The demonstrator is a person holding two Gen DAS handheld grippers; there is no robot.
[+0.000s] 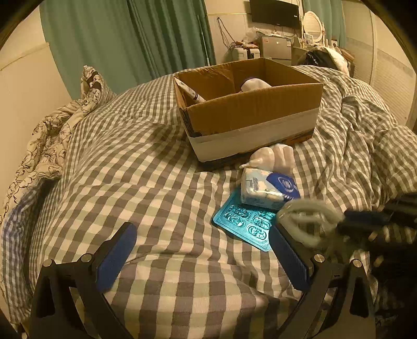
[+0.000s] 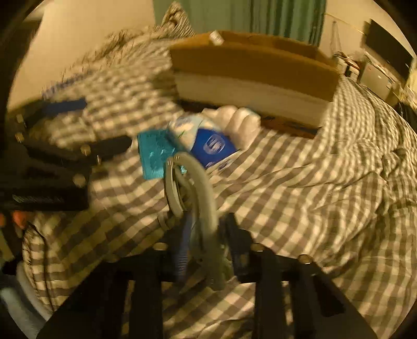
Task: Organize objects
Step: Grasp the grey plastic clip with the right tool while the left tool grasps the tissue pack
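An open cardboard box [image 1: 250, 117] [image 2: 250, 67] stands on the checked duvet, with a white tube [image 1: 190, 91] and a white item [image 1: 254, 84] inside. In front of it lie a white lumpy object [image 1: 273, 156] [image 2: 239, 122], a blue-and-white tissue pack [image 1: 268, 187] [image 2: 208, 140] and a teal embossed sheet [image 1: 245, 224] [image 2: 153, 153]. My right gripper [image 2: 209, 245] [image 1: 349, 224] is shut on a grey looped clip [image 2: 198, 182] [image 1: 305, 221], just right of the teal sheet. My left gripper [image 1: 203, 258] [image 2: 88, 125] hangs open over bare duvet, left of these items.
A floral pillow [image 1: 52, 130] lies at the bed's left edge. The duvet is rumpled into folds on the right [image 1: 365, 130]. A television [image 1: 273, 11] and cluttered furniture stand beyond the bed. Green curtains [image 1: 117, 39] hang behind.
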